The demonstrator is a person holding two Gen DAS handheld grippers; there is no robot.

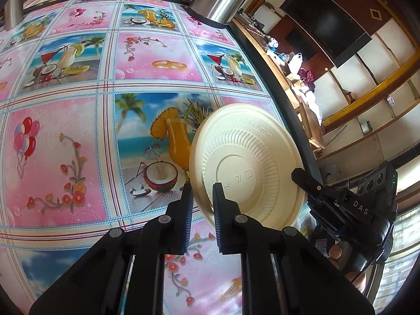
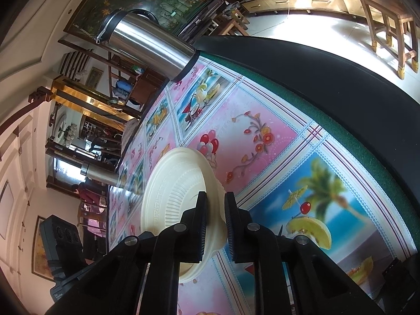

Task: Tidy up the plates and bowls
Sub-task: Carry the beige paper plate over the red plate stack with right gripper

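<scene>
A cream plate [image 1: 249, 162] with a key-pattern rim and ribbed wall stands on edge over the patterned tablecloth [image 1: 65, 144], its underside facing the left wrist camera. My left gripper [image 1: 202, 200] is shut on its lower left rim. The right gripper [image 1: 299, 177] meets the plate's right edge, with a hand behind it. In the right wrist view the same cream plate [image 2: 170, 183] shows its inner face, and my right gripper [image 2: 215, 210] is shut on its thick rim. Whether a second dish is nested in it I cannot tell.
A tall steel flask [image 2: 147, 42] stands on the far part of the table, and a smaller steel cylinder [image 2: 99, 176] stands farther along. The table's dark padded edge [image 2: 341, 84] runs close by the plate. Beyond it are wooden benches [image 2: 388, 26] and a floor.
</scene>
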